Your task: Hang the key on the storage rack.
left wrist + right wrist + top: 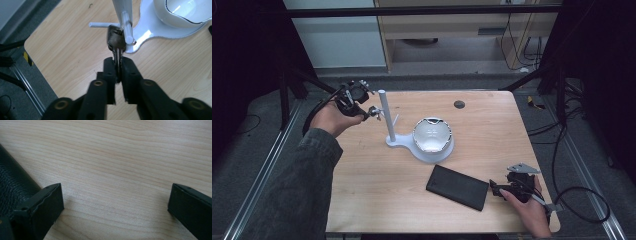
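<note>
The left hand [329,117] is lifted over the far left corner of the table [377,200], and the forearm in a grey-green sleeve [299,185] reaches to it from the near left side. The left gripper [373,112] points across toward the middle of the table; in the left gripper view its jaws stand close together, with a thin bunch of keys [116,41] between the pads. The right hand [532,207] rests low at the near right corner of the table. The right gripper [494,189] points to the left along the surface, jaws held wide apart with nothing between them.
</note>
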`<action>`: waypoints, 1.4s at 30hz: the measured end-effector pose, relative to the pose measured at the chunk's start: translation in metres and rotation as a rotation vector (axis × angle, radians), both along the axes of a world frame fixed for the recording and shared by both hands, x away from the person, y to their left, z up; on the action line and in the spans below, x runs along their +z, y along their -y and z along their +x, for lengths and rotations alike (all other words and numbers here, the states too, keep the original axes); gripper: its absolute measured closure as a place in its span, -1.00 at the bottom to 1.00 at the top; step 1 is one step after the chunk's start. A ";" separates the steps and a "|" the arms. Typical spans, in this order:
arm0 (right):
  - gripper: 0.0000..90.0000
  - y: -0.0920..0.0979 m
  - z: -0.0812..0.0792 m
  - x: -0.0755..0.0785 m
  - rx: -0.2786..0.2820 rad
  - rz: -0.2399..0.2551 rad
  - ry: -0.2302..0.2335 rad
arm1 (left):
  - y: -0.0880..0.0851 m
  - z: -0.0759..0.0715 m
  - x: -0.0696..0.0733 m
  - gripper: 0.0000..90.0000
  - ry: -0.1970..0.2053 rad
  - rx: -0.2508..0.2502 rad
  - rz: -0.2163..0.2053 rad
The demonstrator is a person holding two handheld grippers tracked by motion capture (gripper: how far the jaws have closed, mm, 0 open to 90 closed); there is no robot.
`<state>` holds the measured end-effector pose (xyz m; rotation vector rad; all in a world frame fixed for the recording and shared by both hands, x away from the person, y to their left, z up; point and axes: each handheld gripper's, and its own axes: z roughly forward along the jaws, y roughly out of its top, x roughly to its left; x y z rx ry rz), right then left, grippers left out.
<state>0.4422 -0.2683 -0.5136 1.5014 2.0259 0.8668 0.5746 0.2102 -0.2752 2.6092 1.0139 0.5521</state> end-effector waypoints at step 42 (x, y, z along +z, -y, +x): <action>-0.77 0.000 -0.020 0.021 -0.027 -0.021 0.125 | 0.050 -0.114 -0.154 -0.71 0.139 -0.235 -0.359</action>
